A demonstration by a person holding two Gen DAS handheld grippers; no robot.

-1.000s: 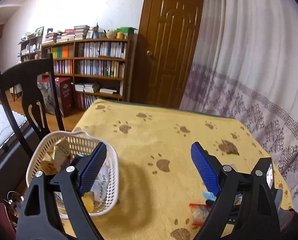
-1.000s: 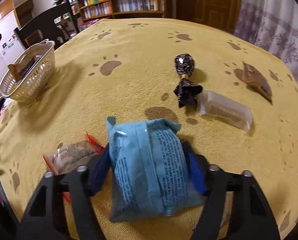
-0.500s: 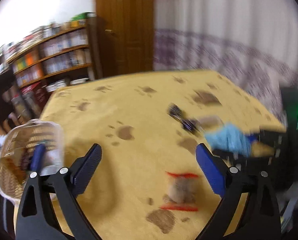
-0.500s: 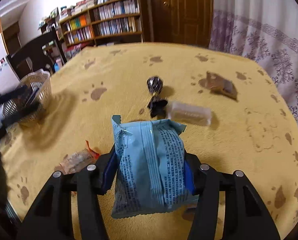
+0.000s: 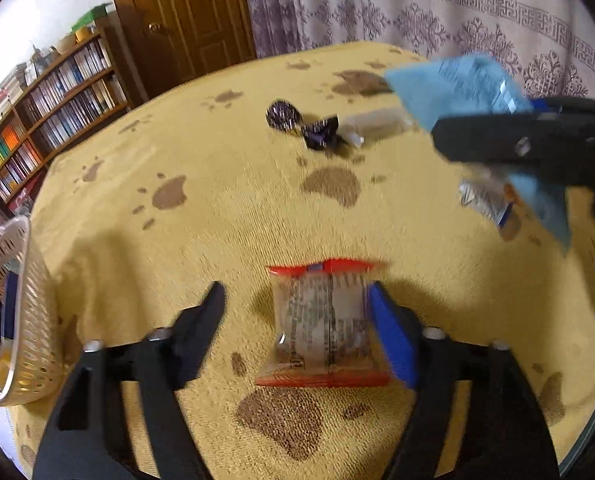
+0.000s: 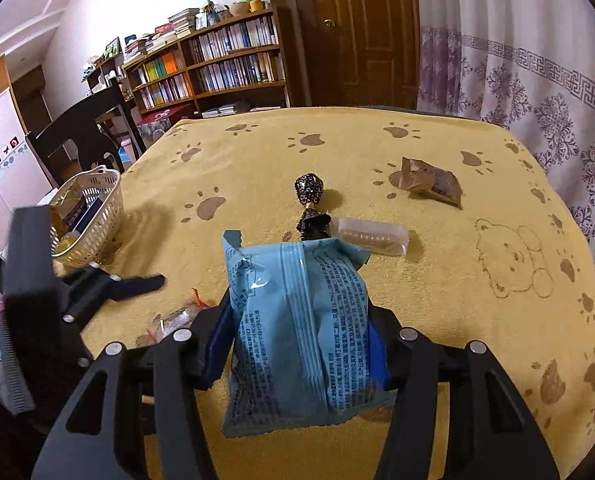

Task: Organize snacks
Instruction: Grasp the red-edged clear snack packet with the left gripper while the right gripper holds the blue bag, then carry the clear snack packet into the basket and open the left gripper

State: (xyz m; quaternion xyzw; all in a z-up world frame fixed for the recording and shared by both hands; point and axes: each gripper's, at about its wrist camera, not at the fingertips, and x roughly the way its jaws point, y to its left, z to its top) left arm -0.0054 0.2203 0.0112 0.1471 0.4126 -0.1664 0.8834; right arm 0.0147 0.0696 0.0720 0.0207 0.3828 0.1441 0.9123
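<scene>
At far left the white basket [image 6: 91,216] sits on the table [image 6: 457,280], already holding snacks. Our left gripper [image 5: 297,320] has its fingers spread around the red-edged snack packet [image 5: 323,324], the right finger touching it; next we judge they must close. To the right, our right gripper [image 6: 297,344] clamps the blue snack bag [image 6: 297,332], lifted, still to travel to the basket.
</scene>
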